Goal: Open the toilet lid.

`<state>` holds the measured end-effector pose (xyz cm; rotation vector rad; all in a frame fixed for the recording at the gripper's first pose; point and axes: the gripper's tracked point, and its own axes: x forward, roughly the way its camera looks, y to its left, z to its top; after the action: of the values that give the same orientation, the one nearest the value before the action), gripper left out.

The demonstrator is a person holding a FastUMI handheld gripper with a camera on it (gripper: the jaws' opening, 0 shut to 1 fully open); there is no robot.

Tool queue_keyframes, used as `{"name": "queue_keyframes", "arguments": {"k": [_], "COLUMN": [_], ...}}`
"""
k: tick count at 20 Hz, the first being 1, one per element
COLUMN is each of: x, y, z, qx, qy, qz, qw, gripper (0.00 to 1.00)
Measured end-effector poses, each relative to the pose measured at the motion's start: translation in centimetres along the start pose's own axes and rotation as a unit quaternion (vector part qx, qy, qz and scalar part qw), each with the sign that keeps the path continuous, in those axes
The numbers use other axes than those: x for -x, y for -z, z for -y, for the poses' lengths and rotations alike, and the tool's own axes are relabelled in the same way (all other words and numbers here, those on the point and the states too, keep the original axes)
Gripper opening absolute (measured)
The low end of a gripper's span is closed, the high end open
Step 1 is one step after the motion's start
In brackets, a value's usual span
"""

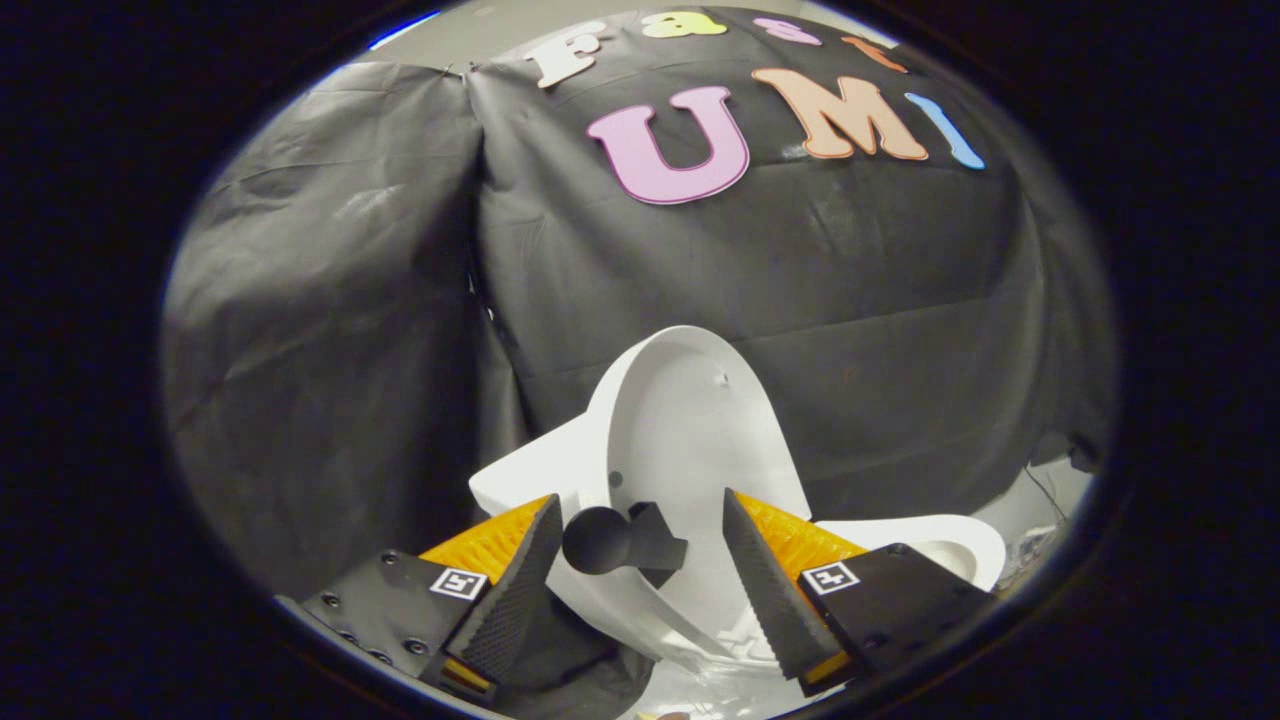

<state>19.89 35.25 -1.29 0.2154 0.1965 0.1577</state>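
We see our gripper (640, 520) with its two fingers spread wide apart, and nothing is pressed between them, so we hold nothing. In the gap between the fingers sits a dark knob (612, 541), a rounded ball on a short dark stem, and it lies closer to our left finger (510, 590) than to our right finger (765, 585); we cannot tell whether the left finger touches the ball, and the right finger stands clearly apart from it. The knob appears fixed to the toilet lid (690, 420), which is white and stands raised, close to upright, just ahead of the fingers and rising above them, with its hollow inner face turned toward us. A small dark spot marks that inner face near its upper part. Beyond our right finger we see the white toilet rim (935, 540) curving away low and to the side, with the lid lifted off it. A white body of the toilet (525, 470) shows beside the lid beyond our left finger. Behind all of this hangs the black cloth wall (330, 330) of the booth, creased and folded, with a seam where two sheets meet above the lid
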Motion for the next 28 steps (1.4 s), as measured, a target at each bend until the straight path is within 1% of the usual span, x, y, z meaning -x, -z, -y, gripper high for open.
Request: {"name": "queue_keyframes", "arguments": {"k": [5, 10, 14, 23, 28], "x": [0.8, 2.0, 2.7, 4.4, 5.8], "y": [-0.1, -1.2, -1.8, -1.5, -1.6], "z": [1.0, 2.2, 3.9, 8.3, 10.9], "qx": [0.023, 0.047, 0.041, 0.038, 0.041], "qy": [0.003, 0.009, 0.018, 0.038, 0.054], "qz": [0.005, 0.028, 0.041, 0.042, 0.053], "qw": [1.0, 0.998, 0.998, 0.998, 0.996], "gripper": [0.98, 0.98, 0.98, 0.99, 0.98]}}
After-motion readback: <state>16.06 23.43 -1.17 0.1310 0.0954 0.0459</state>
